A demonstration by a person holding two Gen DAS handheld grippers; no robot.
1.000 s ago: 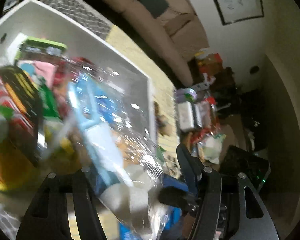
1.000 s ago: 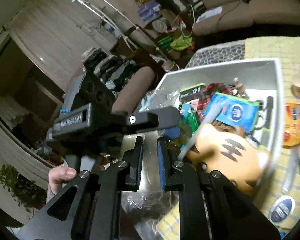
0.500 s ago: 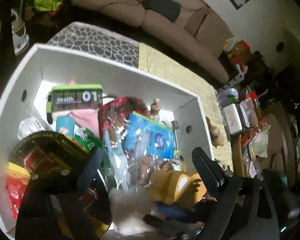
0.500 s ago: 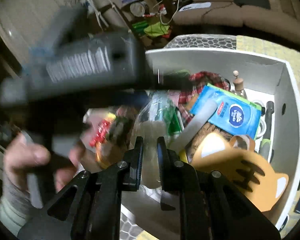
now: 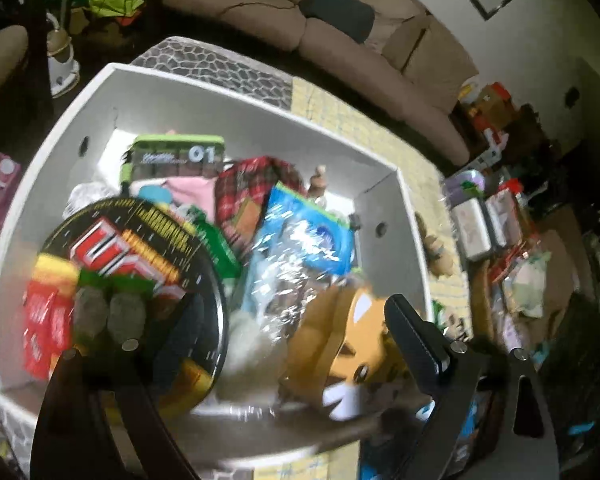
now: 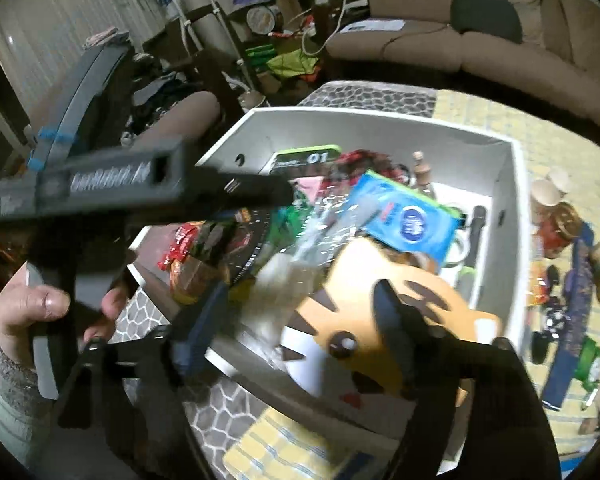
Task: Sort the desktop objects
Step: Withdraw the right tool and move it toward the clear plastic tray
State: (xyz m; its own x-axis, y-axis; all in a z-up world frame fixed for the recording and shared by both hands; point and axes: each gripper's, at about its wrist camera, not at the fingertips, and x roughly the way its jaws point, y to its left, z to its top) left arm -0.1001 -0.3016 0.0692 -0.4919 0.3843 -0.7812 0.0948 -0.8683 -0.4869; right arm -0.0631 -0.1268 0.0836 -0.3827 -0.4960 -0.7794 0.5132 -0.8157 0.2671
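Observation:
A white bin holds several sorted items. Among them lies a crinkled clear plastic bag with white contents, between a round black snack pack and an orange tiger plush. My left gripper hangs open above them, touching nothing. In the right wrist view, my right gripper has its jaws opening over the bin's near wall. The bag and plush lie beyond its fingers, free of the pads. A blue wipes pack rests behind.
A hand holds the left tool's grey body beside the bin. Loose toys and packets lie on the yellow checked cloth right of the bin. A brown sofa stands behind; clutter fills the far right.
The clear bag was held over the bin by both grippers. The left let go first, then the right spread its fingers. The bag now lies inside the bin.

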